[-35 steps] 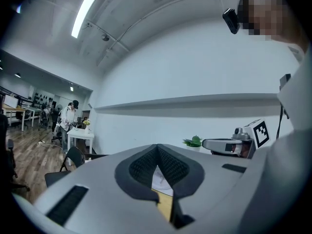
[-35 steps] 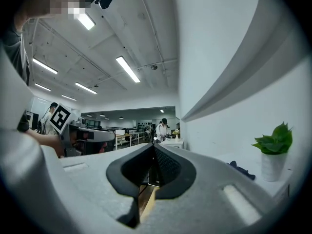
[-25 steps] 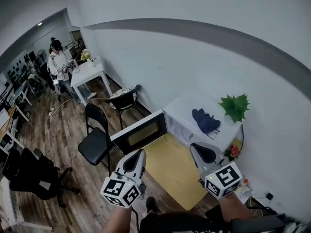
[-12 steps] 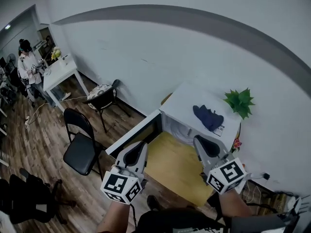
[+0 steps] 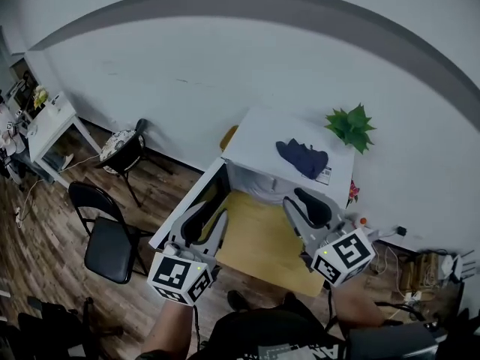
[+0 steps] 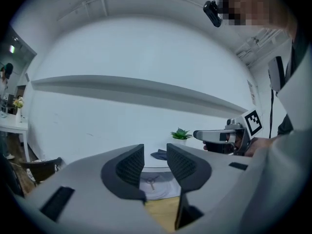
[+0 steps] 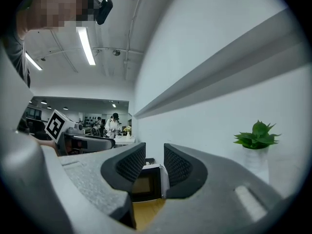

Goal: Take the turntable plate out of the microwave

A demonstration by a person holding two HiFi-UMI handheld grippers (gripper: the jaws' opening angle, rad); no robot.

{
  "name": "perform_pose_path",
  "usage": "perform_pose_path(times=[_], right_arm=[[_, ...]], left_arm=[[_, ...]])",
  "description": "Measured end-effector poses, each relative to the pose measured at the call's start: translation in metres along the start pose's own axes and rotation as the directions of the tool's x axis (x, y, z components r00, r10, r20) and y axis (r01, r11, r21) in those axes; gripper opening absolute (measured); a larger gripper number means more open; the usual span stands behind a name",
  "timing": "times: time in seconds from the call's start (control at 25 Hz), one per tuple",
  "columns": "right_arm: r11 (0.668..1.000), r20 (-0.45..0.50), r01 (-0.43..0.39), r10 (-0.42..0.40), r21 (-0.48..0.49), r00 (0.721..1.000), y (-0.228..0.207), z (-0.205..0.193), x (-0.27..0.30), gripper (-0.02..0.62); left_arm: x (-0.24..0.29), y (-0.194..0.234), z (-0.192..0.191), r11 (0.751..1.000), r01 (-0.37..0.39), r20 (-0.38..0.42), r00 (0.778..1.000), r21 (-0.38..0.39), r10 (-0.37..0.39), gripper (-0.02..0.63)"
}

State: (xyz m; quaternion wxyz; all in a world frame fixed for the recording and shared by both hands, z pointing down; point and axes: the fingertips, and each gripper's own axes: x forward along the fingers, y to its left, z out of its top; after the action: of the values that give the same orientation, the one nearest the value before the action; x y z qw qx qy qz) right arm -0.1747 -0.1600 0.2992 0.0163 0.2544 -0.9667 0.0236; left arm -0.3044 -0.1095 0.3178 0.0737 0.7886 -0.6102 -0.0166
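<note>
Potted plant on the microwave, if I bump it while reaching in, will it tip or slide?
The potted plant looks small and probably light, so a bump could shift it. Its leaves spread wider than the white pot, so it may be slightly top-heavy. It stands near a corner of the microwave top, so it might fall off.

The head view looks steeply down from well above the microwave [image 5: 259,137] and table [image 5: 262,253]. The left gripper view looks level between its fingers [image 6: 130,165] into the microwave, from near. The right gripper view faces the open door [image 7: 144,184]. All 3 views share the plant [image 5: 349,126].
</note>
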Motion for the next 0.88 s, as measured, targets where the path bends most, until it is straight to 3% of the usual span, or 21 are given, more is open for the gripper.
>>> perform_pose_path(times=[0.2, 0.44, 0.72, 0.88], right_arm=[[0.997, 0.003, 0.004, -0.004, 0.073, 1.000, -0.011, -0.008, -0.006, 0.165], [0.979, -0.012, -0.011, 0.013, 0.201, 1.000, -0.032, -0.028, -0.021, 0.175], [0.957, -0.034, -0.024, 0.035, 0.288, 0.999, -0.052, -0.072, -0.034, 0.175], [0.942, -0.072, 0.006, 0.019, 0.336, 0.997, -0.062, -0.107, -0.037, 0.175]], left_arm=[[0.015, -0.002, -0.013, 0.999, 0.030, -0.018, 0.999, -0.038, -0.030, 0.135], [0.035, -0.014, -0.033, 0.993, 0.012, -0.042, 0.999, -0.121, -0.017, 0.135], [0.064, -0.028, -0.076, 0.963, 0.003, -0.093, 0.995, -0.269, -0.029, 0.135], [0.083, -0.025, -0.109, 0.932, -0.009, -0.123, 0.992, -0.363, -0.039, 0.135]])
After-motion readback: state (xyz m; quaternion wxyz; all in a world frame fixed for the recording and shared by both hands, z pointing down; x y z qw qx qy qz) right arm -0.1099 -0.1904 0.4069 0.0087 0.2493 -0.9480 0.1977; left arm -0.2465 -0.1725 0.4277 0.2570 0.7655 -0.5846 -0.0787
